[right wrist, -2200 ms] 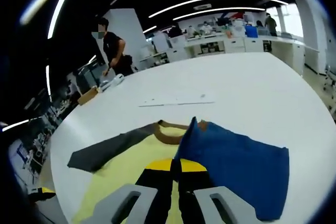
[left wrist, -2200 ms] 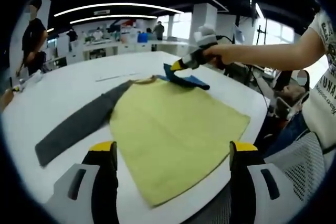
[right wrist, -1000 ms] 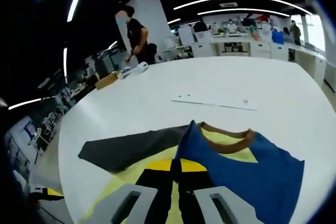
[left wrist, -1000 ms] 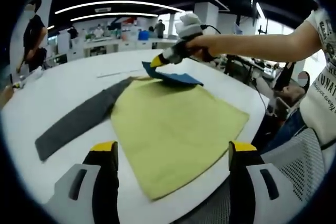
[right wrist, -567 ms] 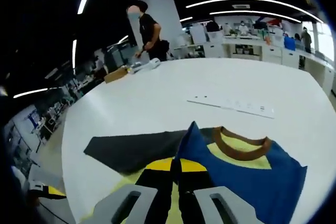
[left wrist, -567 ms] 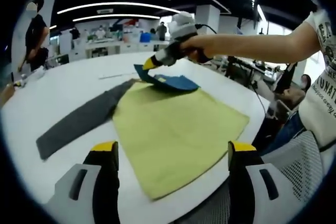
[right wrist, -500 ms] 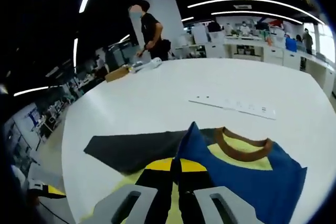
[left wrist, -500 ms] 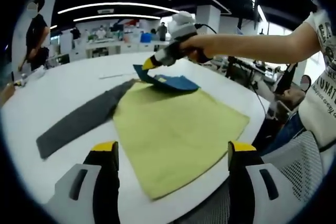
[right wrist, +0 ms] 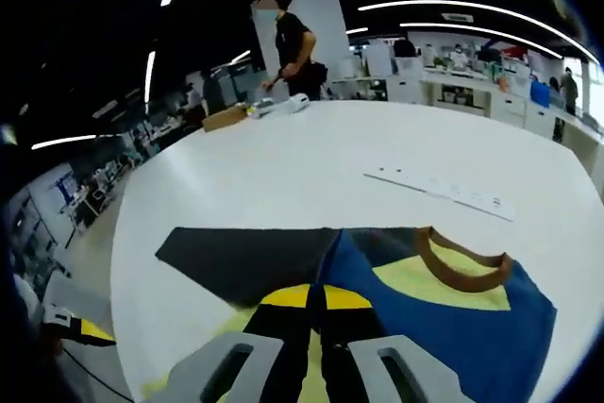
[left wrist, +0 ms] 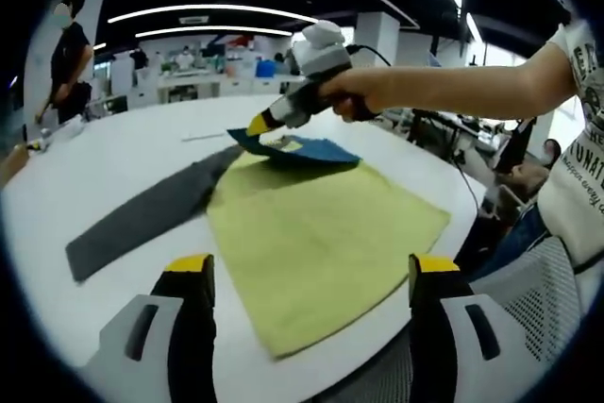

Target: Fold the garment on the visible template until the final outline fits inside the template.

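One bystander stands at the worktop's far edge. The garment's grey sleeve extends toward the left edge. Right gripper clamps the blue sleeve; left gripper spread apart, holding nothing.

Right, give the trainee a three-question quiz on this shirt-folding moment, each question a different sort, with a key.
1. True or false: the right gripper is shut on the blue sleeve.
2. What colour is the sleeve lying flat on the white table? A) red B) dark grey C) green
3. Fill in: the left gripper hovers over the shirt's yellow ____ with its jaws open.

Key: 1 true. 2 B, the dark grey sleeve. 3 body.
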`<control>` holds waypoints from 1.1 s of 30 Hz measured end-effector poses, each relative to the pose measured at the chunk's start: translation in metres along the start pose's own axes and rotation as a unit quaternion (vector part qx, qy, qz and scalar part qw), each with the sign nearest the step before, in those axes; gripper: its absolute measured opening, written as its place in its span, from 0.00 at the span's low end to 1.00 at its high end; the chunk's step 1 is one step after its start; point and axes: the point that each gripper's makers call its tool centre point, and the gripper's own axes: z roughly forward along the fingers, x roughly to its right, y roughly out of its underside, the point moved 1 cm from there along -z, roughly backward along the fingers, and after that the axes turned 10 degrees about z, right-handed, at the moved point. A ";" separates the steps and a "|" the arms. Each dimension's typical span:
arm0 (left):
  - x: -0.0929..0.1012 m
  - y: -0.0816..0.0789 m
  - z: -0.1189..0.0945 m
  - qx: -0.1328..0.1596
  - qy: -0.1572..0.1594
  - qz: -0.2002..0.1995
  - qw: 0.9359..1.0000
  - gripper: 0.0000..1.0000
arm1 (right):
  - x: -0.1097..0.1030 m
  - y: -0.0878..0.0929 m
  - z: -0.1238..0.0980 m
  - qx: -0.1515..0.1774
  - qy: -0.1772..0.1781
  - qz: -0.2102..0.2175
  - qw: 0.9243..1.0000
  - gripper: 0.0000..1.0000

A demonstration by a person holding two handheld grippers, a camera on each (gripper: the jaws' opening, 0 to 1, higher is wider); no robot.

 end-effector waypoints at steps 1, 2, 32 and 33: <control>0.000 -0.001 0.000 0.004 0.000 -0.005 1.000 0.81 | 0.000 0.002 0.002 -0.003 0.001 -0.005 1.000 0.00; -0.001 -0.001 0.000 0.006 -0.001 -0.007 1.000 0.81 | 0.000 0.004 0.004 -0.006 0.002 -0.007 1.000 0.00; -0.003 -0.006 0.010 0.009 -0.030 0.019 0.999 0.95 | 0.035 0.040 -0.012 -0.007 -0.032 0.008 0.999 0.59; -0.001 -0.006 0.010 0.009 -0.030 0.021 0.999 0.96 | 0.038 0.040 -0.015 -0.006 -0.030 0.009 0.999 0.61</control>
